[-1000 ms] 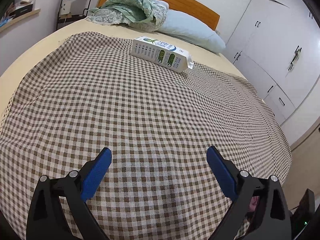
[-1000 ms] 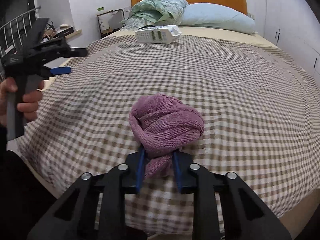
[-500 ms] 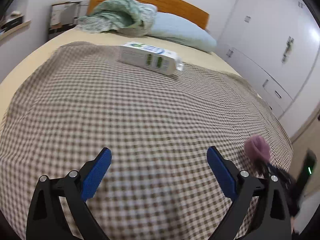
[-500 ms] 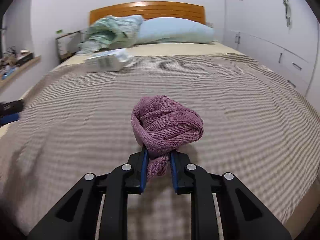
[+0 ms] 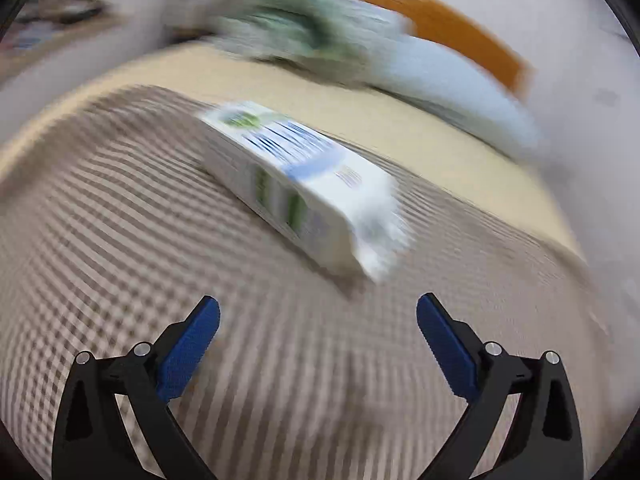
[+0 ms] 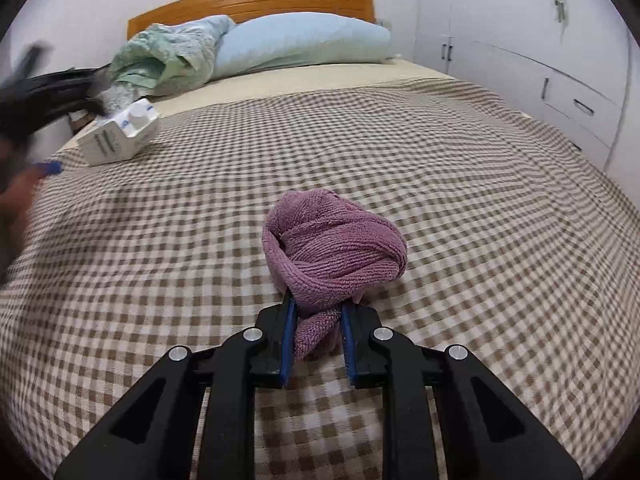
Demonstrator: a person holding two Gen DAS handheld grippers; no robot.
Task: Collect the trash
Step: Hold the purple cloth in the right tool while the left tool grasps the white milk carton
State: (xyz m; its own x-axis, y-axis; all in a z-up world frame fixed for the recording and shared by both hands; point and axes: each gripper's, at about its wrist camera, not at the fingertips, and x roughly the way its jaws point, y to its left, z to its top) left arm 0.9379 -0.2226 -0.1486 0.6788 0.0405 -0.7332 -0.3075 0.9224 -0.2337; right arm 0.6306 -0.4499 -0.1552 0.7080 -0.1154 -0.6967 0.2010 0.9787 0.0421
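Right wrist view: the right gripper (image 6: pixel 316 324) is clamped on a purple cloth (image 6: pixel 334 246) over the checked blanket (image 6: pixel 460 208). A milk carton (image 6: pixel 118 134) lies far left, near the pillow (image 6: pixel 304 46) and green bedding (image 6: pixel 168 58). The left gripper (image 5: pixel 318 330) has its jaws wide apart, nothing between them, carton (image 5: pixel 296 184) just ahead, blurred.

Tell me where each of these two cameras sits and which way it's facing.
Left wrist: on the left gripper, angled down over the checked blanket at the carton; its open blue-padded fingers show.
Right wrist: on the right gripper, facing the headboard along the bed; its fingers, shut on a purple cloth, show, and the blurred left gripper at the left edge.
Shared: carton, blanket, pillow, headboard.
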